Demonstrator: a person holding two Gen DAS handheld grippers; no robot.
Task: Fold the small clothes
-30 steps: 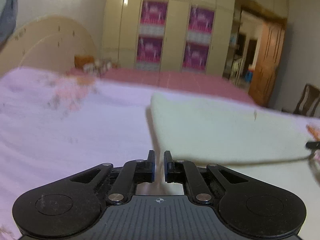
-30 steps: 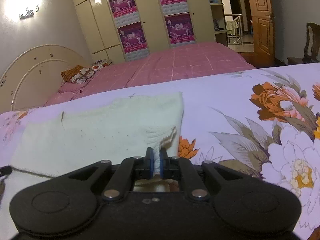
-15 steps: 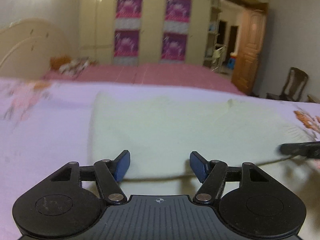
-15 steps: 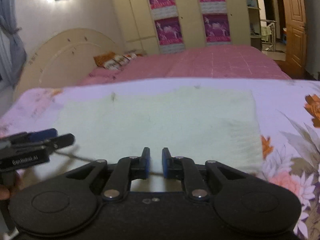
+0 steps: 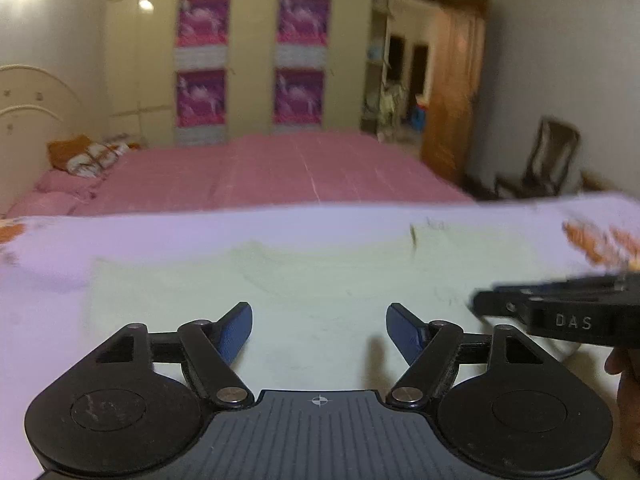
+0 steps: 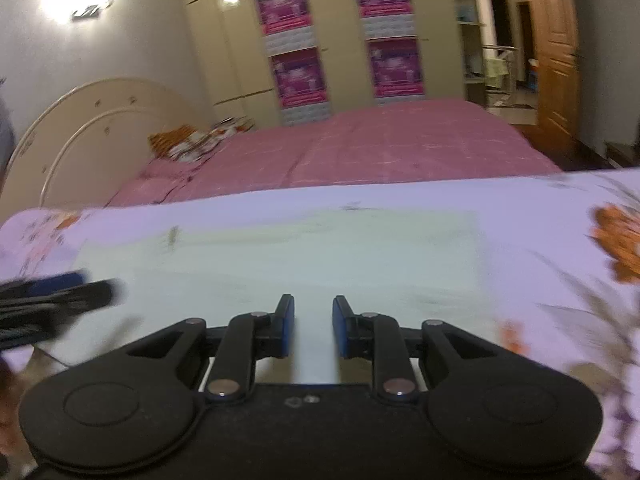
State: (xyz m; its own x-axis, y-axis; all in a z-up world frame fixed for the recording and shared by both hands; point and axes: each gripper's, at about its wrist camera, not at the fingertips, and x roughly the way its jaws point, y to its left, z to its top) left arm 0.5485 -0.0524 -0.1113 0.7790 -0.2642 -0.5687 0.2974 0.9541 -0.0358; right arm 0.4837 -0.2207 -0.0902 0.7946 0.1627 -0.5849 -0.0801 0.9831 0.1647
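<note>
left gripper: jaws spread wide and opening further, nothing between the pads; only the pale cloth lies under the gap. right gripper: jaws a narrow way apart and opening, no fabric caught between them. both blue pads on each tool are bare.

the task's thing, a pale yellow-green garment, lies flat on the floral bedsheet, directly ahead of and beneath both sets of jaws. its far edge runs straight across ahead of the jaws, and its corners sit out to either side. from the left wrist view the right gripper stands to the right of the jaws, over the same cloth; from the right wrist view the left gripper stands to the left.

judgement: a fold appears just laid and let go, and the step in hand is taking a fresh grip for the following fold. both views are blurred, so layer count and exact edges cannot be told.

to do it well:
- carry each gripper to an outer edge or corner, one on each side of the cloth
- open the right jaws wider before descending
- take every layer at the edge, but not the bedsheet under it
- close both before lifting, and lift evenly so the laid fold does not drag open
</note>
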